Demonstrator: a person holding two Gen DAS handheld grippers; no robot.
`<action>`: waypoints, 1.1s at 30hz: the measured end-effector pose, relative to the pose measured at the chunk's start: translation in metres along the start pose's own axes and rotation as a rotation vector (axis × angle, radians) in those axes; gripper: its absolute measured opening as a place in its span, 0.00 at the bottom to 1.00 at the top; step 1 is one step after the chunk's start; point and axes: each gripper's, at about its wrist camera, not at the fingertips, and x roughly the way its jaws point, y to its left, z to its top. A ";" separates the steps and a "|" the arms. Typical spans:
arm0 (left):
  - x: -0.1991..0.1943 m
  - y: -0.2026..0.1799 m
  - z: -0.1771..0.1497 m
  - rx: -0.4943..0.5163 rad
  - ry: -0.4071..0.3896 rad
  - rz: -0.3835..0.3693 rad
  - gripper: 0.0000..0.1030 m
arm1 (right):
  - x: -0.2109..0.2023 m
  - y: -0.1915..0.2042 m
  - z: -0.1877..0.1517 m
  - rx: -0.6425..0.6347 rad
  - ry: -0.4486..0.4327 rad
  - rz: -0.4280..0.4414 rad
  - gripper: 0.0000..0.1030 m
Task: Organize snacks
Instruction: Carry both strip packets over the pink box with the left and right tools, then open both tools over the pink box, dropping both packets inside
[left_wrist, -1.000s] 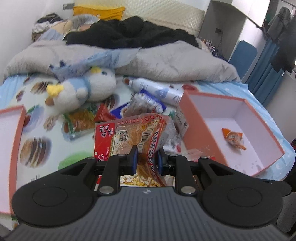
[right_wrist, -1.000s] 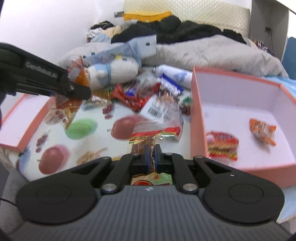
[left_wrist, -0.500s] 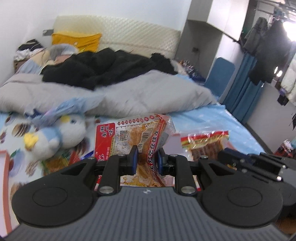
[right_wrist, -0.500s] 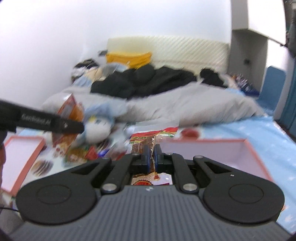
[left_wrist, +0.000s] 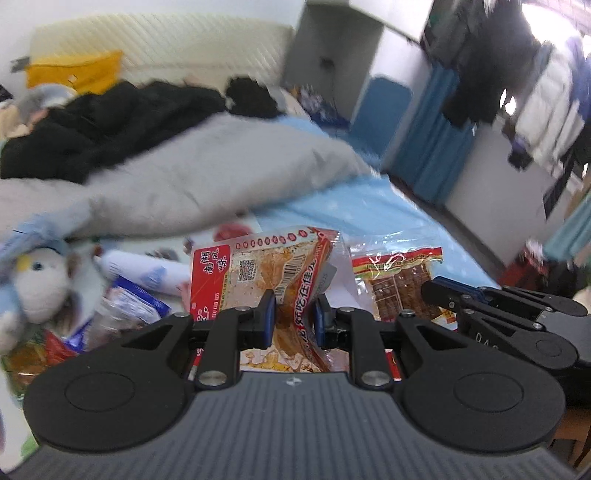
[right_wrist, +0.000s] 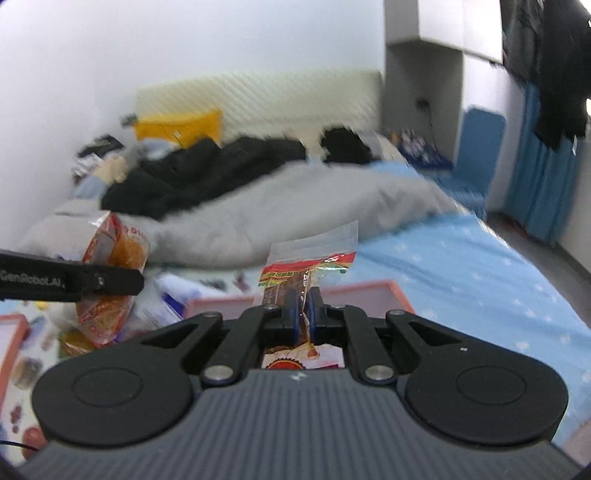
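My left gripper is shut on a red and orange snack packet, held up above the bed. My right gripper is shut on a flat clear-topped packet of brown snack strips. Each wrist view shows the other hand's load: the strip packet sits right of mine with the right gripper on it, and the orange packet hangs at the left in the left gripper. The far rim of a pink box shows just beyond the right gripper.
Loose snack packets, a white bottle and a plush bird lie on the printed sheet at the left. A grey duvet and black clothes cover the far bed. Part of a second pink tray shows at the left edge.
Both grippers have risen and swung right with their packets still held. The views now look over the bed instead of down into the pink box, and the two grippers have come closer together.
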 end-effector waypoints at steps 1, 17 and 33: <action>0.011 -0.005 0.000 0.011 0.024 -0.009 0.23 | 0.007 -0.007 -0.004 0.008 0.027 -0.008 0.08; 0.136 -0.043 -0.014 0.083 0.299 0.017 0.24 | 0.089 -0.057 -0.060 0.082 0.308 -0.064 0.13; 0.081 -0.033 -0.002 0.072 0.126 0.004 0.62 | 0.047 -0.054 -0.046 0.126 0.185 -0.027 0.36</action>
